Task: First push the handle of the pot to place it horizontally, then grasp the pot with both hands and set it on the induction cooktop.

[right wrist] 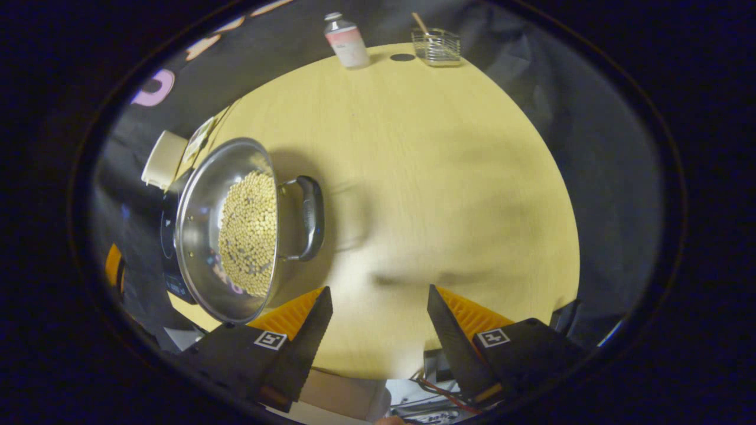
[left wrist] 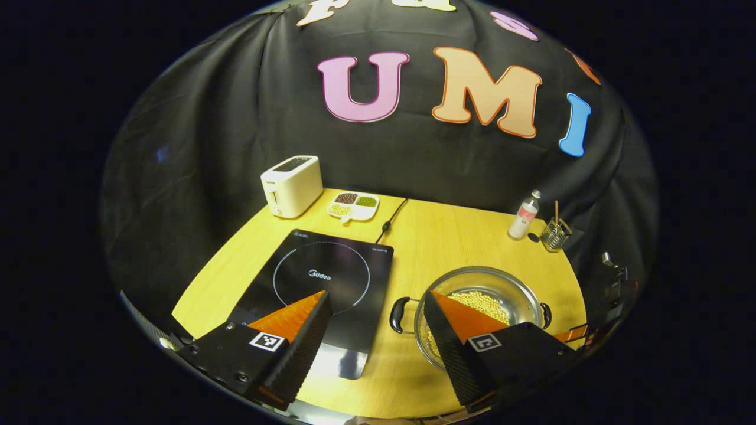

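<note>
A steel pot (left wrist: 490, 274) holding yellow beans (left wrist: 485, 301) stands on the wooden table, right of the black induction cooktop (left wrist: 331, 271). Its two black handles (left wrist: 399, 314) point left and right in the left gripper view. My left gripper (left wrist: 378, 295) hovers open above the gap between cooktop and pot, its right finger in front of the pot's near side. In the right gripper view the pot (right wrist: 201, 224) lies to the left, one handle (right wrist: 313, 218) facing the bare table. My right gripper (right wrist: 379, 289) is open, apart from that handle, nothing between its fingers.
A white toaster (left wrist: 292, 186) and a divided dish of beans (left wrist: 353, 205) stand behind the cooktop, whose cable (left wrist: 393, 218) runs to the back. A bottle (left wrist: 524, 215) and a wire holder (left wrist: 555, 233) stand at the far right corner of the table (left wrist: 449, 236).
</note>
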`<control>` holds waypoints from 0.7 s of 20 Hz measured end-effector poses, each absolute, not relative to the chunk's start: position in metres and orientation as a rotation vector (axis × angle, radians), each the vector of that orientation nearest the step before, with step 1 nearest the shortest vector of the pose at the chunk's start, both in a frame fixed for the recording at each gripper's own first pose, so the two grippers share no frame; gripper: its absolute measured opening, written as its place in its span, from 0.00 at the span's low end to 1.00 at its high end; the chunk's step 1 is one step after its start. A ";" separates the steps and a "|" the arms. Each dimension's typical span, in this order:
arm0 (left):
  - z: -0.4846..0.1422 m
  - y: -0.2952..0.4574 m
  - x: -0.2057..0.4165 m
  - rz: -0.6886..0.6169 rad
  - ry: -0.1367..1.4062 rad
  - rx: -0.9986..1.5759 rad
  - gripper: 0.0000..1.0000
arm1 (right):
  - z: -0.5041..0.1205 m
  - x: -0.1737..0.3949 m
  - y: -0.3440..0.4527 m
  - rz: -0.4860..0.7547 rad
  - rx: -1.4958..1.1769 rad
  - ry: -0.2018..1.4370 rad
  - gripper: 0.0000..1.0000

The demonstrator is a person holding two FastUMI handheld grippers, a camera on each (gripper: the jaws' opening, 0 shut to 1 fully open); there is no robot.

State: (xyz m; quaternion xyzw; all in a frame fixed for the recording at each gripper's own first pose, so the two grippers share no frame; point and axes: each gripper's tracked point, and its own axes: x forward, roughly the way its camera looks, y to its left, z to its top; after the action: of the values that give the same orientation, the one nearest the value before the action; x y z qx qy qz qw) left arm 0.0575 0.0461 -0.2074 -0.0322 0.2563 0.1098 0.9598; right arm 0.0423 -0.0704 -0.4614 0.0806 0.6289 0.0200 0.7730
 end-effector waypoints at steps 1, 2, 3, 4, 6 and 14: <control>-0.211 0.044 0.058 0.210 0.538 -0.070 0.96 | -0.456 0.044 -0.072 0.041 0.213 1.351 0.95; -0.215 0.043 0.057 0.197 0.556 -0.073 0.97 | -0.451 0.047 -0.072 0.041 0.246 1.336 0.94; -0.219 0.042 0.058 0.189 0.573 -0.074 0.97 | -0.445 0.051 -0.073 0.043 0.274 1.316 0.94; -0.223 0.042 0.059 0.181 0.588 -0.070 0.96 | -0.439 0.056 -0.073 0.048 0.302 1.295 0.94; -0.229 0.042 0.062 0.160 0.613 -0.051 0.97 | -0.425 0.069 -0.069 0.061 0.362 1.247 0.94; -0.280 0.016 0.090 0.021 0.774 -0.068 0.94 | -0.412 0.115 -0.031 0.135 0.495 1.136 1.00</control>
State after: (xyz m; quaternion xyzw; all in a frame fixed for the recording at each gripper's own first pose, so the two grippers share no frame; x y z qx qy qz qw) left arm 0.0896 0.0165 -0.2797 -0.0332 0.3773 0.0104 0.9254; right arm 0.1154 -0.0311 -0.4116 0.2319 0.5318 0.0631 0.8120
